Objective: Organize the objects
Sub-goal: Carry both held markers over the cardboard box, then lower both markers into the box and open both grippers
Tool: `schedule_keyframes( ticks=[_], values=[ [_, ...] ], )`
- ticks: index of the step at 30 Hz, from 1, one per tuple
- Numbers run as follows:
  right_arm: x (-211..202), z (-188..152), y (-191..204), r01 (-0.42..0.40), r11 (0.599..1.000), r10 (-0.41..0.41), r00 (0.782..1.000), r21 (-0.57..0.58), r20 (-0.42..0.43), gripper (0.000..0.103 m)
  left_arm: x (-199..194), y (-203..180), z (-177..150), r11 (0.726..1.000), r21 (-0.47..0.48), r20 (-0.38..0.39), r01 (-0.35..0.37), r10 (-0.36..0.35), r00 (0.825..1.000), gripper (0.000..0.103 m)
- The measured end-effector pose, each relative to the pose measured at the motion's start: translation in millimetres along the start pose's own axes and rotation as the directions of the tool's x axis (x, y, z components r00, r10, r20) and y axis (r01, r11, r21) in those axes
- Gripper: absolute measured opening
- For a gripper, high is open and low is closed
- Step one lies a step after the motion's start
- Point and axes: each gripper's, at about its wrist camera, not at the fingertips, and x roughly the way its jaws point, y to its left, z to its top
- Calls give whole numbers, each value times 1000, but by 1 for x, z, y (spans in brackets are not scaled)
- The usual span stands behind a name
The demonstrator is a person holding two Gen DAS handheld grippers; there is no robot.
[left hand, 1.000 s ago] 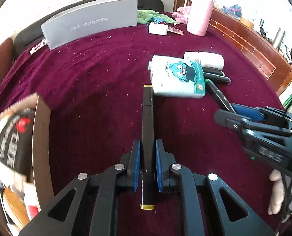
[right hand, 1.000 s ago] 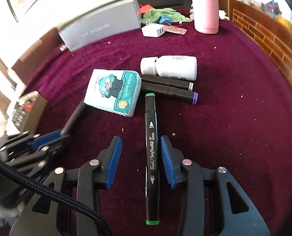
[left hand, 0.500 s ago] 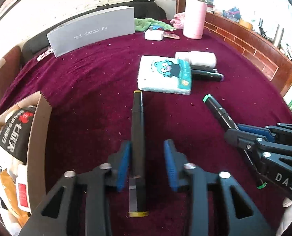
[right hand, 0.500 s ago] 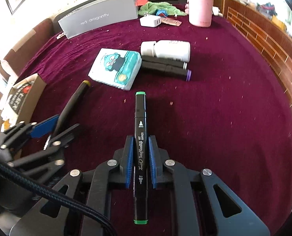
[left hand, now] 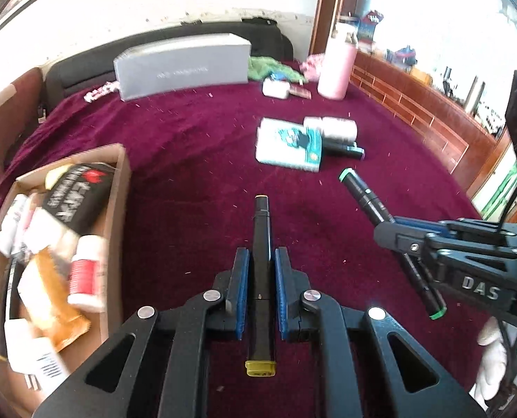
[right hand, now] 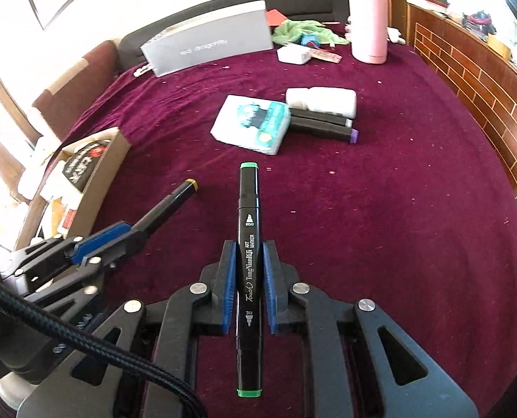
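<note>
My left gripper (left hand: 261, 256) is shut on a black marker with yellow caps (left hand: 261, 244) and holds it above the maroon cloth. It also shows in the right wrist view (right hand: 164, 209). My right gripper (right hand: 248, 249) is shut on a black marker with green caps (right hand: 248, 244), lifted off the cloth; it also shows in the left wrist view (left hand: 370, 198). A cardboard box (left hand: 119, 188) with bottles and packets sits at the left. On the cloth lie a tissue pack (right hand: 255, 122), a white bottle (right hand: 322, 101) and two more markers (right hand: 324, 129).
A grey box (right hand: 209, 45), a white charger (right hand: 295, 54), a green cloth (right hand: 303, 29) and a pink flask (right hand: 368, 24) stand at the back. A wooden edge (right hand: 467, 80) runs along the right side.
My left gripper opened, then shut again on the yellow marker. My right gripper shut on the green marker and lifted it. Both grippers pulled back, and the box came further into the left view.
</note>
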Motion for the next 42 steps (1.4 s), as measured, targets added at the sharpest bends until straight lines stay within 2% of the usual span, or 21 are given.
schedule_keyframes(
  ticks=[9,18,31,37,42],
  values=[
    [-16,2,45,-23,997,26,999,-80,28,13,-53,38,-8,997,-63,108,-44,51,993,11],
    [-18,5,109,-59,982,63,998,-178,22,13,-79,86,-25,984,-140,155,-111,133,979,11],
    [-1,3,199,-128,945,126,992,-302,-27,13,-93,167,-60,943,-295,141,-151,199,970,11],
    [13,-2,227,-199,926,181,980,-320,-84,13,-95,202,-76,917,-361,115,-169,223,968,12],
    [27,-8,236,-234,922,204,971,-308,-129,13,-88,213,-86,912,-375,83,-166,211,974,12]
  ],
)
